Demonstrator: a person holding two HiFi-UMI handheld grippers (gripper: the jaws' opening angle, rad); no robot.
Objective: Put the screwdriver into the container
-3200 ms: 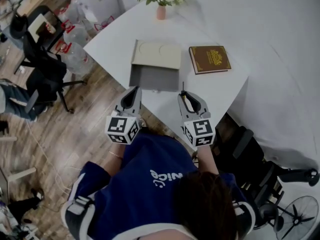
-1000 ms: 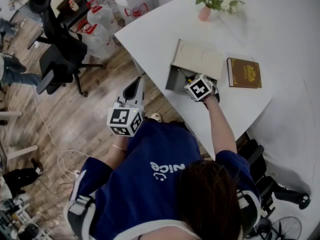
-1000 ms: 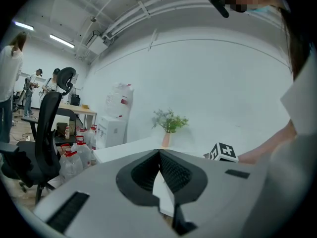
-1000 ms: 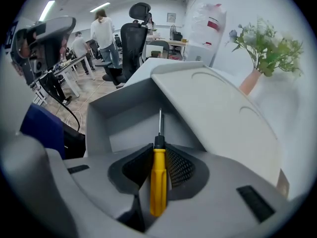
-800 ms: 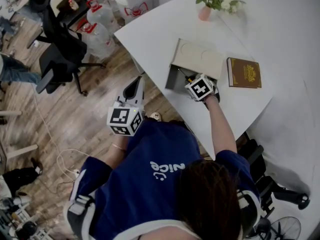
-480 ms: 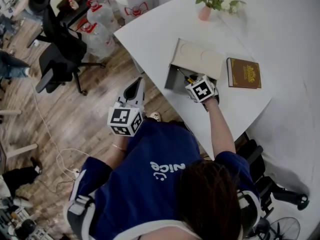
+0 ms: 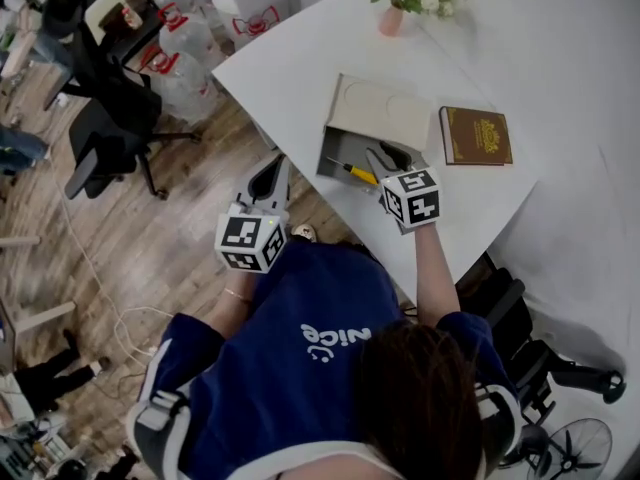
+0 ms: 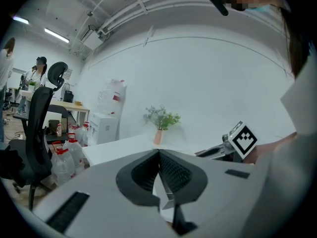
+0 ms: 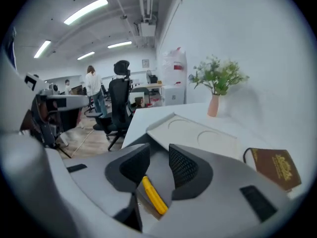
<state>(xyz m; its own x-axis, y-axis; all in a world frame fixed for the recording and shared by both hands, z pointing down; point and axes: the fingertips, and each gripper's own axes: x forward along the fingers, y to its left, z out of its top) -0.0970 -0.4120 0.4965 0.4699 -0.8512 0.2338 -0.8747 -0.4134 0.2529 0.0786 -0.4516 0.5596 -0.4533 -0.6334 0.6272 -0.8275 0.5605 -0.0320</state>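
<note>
The screwdriver [image 7: 352, 171], yellow-handled with a dark shaft, lies inside the grey container [image 7: 335, 148], whose pale lid [image 7: 380, 113] is tipped back behind it. My right gripper [image 7: 381, 154] hovers at the container's near right corner, its jaws opening, the pads clear of the tool. In the right gripper view the yellow handle [image 9: 153, 196] shows below the gap between the jaws of the right gripper [image 9: 158, 155]. My left gripper [image 7: 268, 178] hangs off the table's left edge over the floor. The left gripper [image 8: 159, 155] is shut on nothing.
A brown book [image 7: 476, 135] lies right of the container on the white table [image 7: 290, 58]. A pink vase of flowers [image 7: 392, 10] stands at the far edge. Office chairs [image 7: 100, 138] and water bottles [image 7: 180, 43] stand on the wooden floor to the left.
The right gripper has let go of the screwdriver and drawn back toward me; the tool now lies in the container. The left gripper has stayed put.
</note>
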